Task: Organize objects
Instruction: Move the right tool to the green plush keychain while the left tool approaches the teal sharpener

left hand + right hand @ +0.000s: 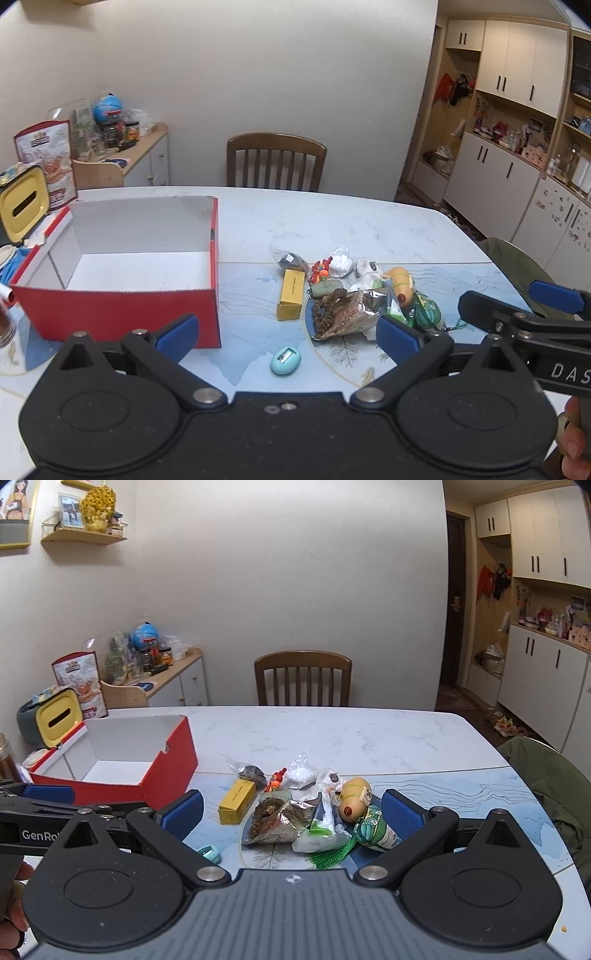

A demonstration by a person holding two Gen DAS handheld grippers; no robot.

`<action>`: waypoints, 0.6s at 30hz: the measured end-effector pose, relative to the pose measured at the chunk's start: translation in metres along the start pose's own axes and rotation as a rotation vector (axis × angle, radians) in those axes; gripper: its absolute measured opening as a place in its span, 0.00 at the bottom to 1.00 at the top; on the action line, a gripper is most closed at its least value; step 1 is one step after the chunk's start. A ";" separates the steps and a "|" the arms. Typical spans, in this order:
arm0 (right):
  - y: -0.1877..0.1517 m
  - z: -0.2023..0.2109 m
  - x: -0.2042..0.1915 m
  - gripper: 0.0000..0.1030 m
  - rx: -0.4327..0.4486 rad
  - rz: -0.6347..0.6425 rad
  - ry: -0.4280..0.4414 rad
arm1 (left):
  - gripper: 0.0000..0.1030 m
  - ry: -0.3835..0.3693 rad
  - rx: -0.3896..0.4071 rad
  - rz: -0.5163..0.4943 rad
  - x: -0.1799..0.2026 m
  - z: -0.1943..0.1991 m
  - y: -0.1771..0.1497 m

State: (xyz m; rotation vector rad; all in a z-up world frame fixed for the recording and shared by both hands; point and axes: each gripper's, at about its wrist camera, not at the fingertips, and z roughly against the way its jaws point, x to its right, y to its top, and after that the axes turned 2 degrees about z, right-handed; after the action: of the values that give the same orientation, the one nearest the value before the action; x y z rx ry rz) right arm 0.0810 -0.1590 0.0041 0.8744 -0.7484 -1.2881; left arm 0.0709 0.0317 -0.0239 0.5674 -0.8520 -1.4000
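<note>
Two grippers hang above the table (351, 225), each spread wide and holding nothing, so we judge the task to stand at its outset, with no object yet chosen. Taking the red box (122, 314) as landmark and reading from left to right: the box sits open, its white floor bare; just right of it lies the yellow carton (291, 294); nearer us than that carton, and off the box's near right corner, lies the pale blue egg-shaped piece (285, 360), alone; further right is the heap of small things, with a crumpled foil packet (351, 314), a yellow plush toy (355, 794) and a green-patterned pouch (373, 829). The left gripper (286, 338) brackets the blue piece, so we judge the next move to be a descent onto it and a closing, followed by a carry leftward into the box. The left wrist view shows the blue piece whole; in the right wrist view the right gripper (291, 814) half hides it. The right wrist view alone shows the pouch's green tassel (328, 854) clearly.
</note>
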 end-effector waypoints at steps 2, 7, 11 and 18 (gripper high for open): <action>0.001 -0.004 -0.004 1.00 -0.006 -0.006 -0.018 | 0.98 -0.016 -0.006 -0.005 -0.005 -0.005 0.003; 0.004 -0.008 -0.014 1.00 -0.007 -0.020 -0.053 | 0.98 -0.062 -0.015 -0.017 -0.015 -0.016 0.009; 0.005 -0.010 -0.020 1.00 -0.011 -0.018 -0.066 | 0.98 -0.082 -0.033 -0.023 -0.018 -0.024 0.011; 0.007 -0.025 -0.018 1.00 -0.038 0.000 -0.066 | 0.98 -0.098 -0.063 -0.008 -0.022 -0.040 0.013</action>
State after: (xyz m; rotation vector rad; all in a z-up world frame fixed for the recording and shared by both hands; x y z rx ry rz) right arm 0.1038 -0.1377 -0.0015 0.8047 -0.7730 -1.3325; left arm 0.1114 0.0498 -0.0413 0.4579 -0.8811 -1.4658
